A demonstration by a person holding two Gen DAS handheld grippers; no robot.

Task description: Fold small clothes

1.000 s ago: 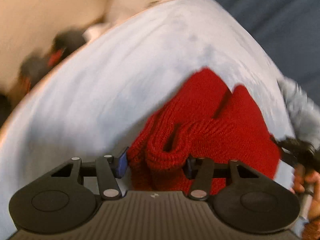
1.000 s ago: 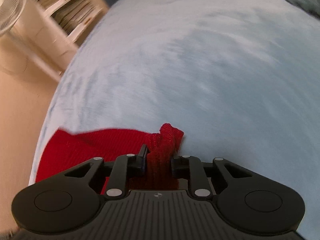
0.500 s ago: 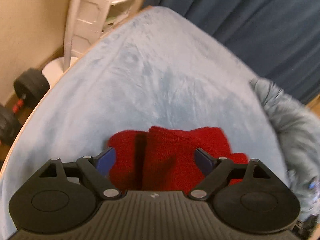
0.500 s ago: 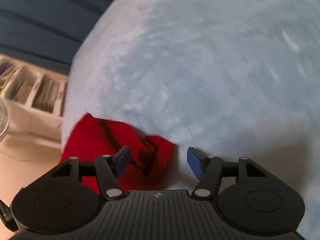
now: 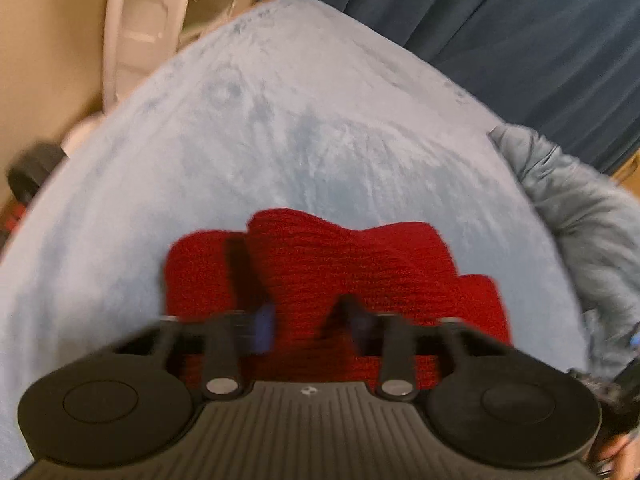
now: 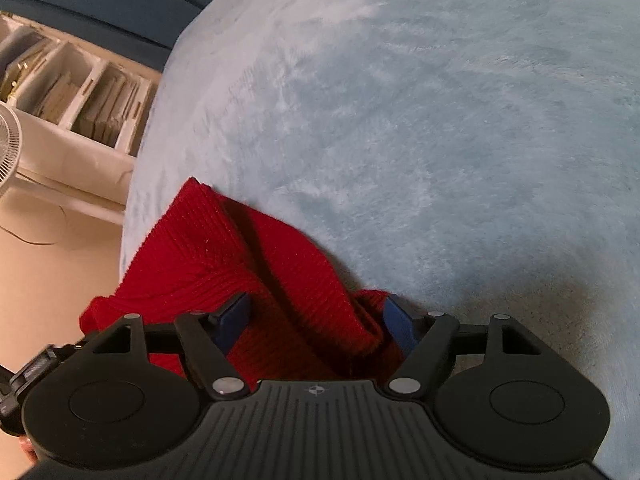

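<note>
A red knit garment lies bunched and partly folded on a pale blue fleece blanket. My left gripper sits over its near edge, its blue-padded fingers blurred, partly closed with red knit between them. In the right wrist view the same red garment lies near the blanket's left edge. My right gripper is open, its fingers on either side of a raised fold of the knit without pinching it.
A grey-blue furry cloth lies at the blanket's right side. Dark blue curtains hang behind. A white shelf unit and a fan stand past the blanket's left edge, and a dumbbell lies on the floor.
Both grippers let go of the red knit and opened. Since half a second ago the left fingers have been closing in on the knit, and the right gripper has moved over a fold.
</note>
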